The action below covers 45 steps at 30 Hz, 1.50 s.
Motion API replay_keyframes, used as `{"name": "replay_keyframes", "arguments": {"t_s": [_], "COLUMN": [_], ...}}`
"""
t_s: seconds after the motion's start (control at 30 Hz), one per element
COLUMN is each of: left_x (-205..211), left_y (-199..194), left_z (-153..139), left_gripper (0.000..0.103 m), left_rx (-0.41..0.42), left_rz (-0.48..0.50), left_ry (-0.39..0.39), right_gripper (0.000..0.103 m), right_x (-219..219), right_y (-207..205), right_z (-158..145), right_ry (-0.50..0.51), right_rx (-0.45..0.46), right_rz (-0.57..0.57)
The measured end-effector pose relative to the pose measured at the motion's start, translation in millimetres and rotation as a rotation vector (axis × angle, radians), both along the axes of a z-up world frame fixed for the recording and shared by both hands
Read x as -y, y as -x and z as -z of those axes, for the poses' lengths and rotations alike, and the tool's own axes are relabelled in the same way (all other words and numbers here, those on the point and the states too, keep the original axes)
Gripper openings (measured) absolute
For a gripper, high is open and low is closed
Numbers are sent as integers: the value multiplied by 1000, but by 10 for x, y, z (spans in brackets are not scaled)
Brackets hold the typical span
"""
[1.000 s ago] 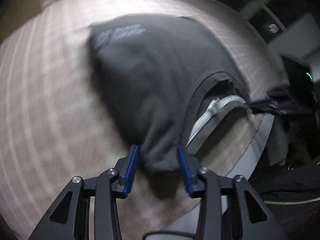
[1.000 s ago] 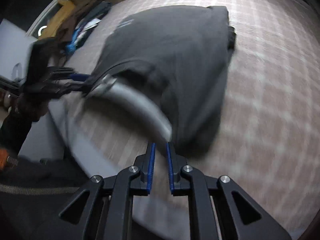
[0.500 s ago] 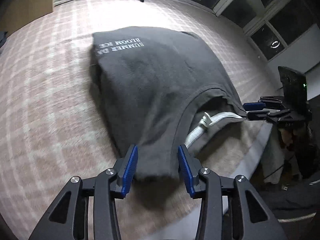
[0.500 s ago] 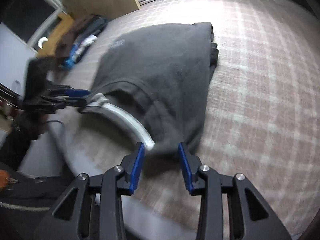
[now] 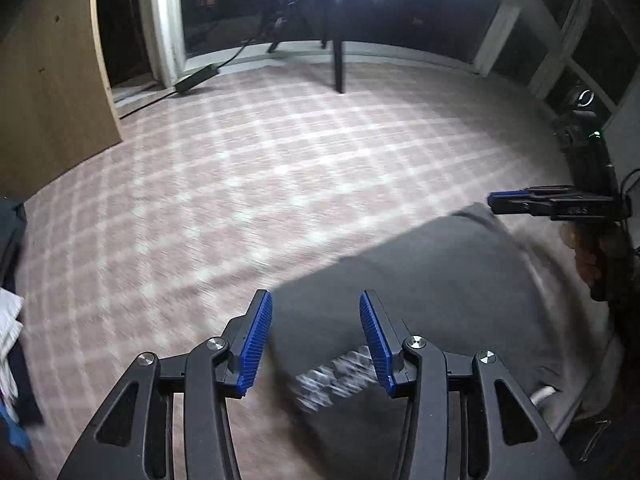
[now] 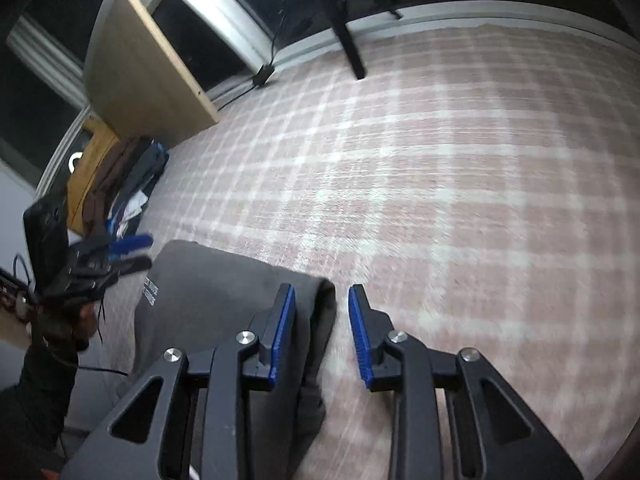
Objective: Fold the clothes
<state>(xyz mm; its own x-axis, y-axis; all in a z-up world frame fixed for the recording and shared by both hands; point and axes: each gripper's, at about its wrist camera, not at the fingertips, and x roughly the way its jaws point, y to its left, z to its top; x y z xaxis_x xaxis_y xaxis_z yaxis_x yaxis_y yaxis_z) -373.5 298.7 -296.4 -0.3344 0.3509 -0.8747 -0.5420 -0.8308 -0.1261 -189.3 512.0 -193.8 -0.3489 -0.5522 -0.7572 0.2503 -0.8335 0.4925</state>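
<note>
My left gripper (image 5: 316, 340) has its blue pads spread apart with nothing between them, hanging over the folded dark grey shirt (image 5: 432, 288), whose white lettering sits just beneath the pads. My right gripper (image 6: 322, 332) is spread wide too, holding nothing, at the shirt's far edge. The shirt (image 6: 224, 292) lies flat on the pink plaid bedspread (image 6: 440, 184).

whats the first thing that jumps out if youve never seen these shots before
The two pairs of bright blue fingers, both spread open, fill the bottom of each view: the left gripper and the right gripper. Under and between them lies the dark grey folded garment with blurred white lettering near the left gripper. Beyond stretches the pink plaid bedcover, with a wooden board leaning at its far left edge.
</note>
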Motion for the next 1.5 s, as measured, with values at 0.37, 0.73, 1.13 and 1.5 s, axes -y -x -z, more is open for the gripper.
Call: {"name": "replay_keyframes", "arguments": {"t_s": [0.37, 0.73, 1.13, 1.5], "left_x": [-564, -900, -390, 41], "left_y": [684, 745, 520, 346], "left_z": [839, 949, 4, -167], "left_gripper": [40, 4, 16, 28], "left_rx": [130, 90, 15, 67], "left_rz": [75, 56, 48, 19], "left_ry": [-59, -116, -103, -31], "right_gripper": [25, 10, 15, 24], "right_x": [156, 24, 174, 295], "right_y": [118, -73, -130, -168], "right_z": [199, 147, -301, -147], "right_ry": [93, 165, 7, -82], "right_rx": [31, -5, -102, -17], "right_rz": [-89, 11, 43, 52]}}
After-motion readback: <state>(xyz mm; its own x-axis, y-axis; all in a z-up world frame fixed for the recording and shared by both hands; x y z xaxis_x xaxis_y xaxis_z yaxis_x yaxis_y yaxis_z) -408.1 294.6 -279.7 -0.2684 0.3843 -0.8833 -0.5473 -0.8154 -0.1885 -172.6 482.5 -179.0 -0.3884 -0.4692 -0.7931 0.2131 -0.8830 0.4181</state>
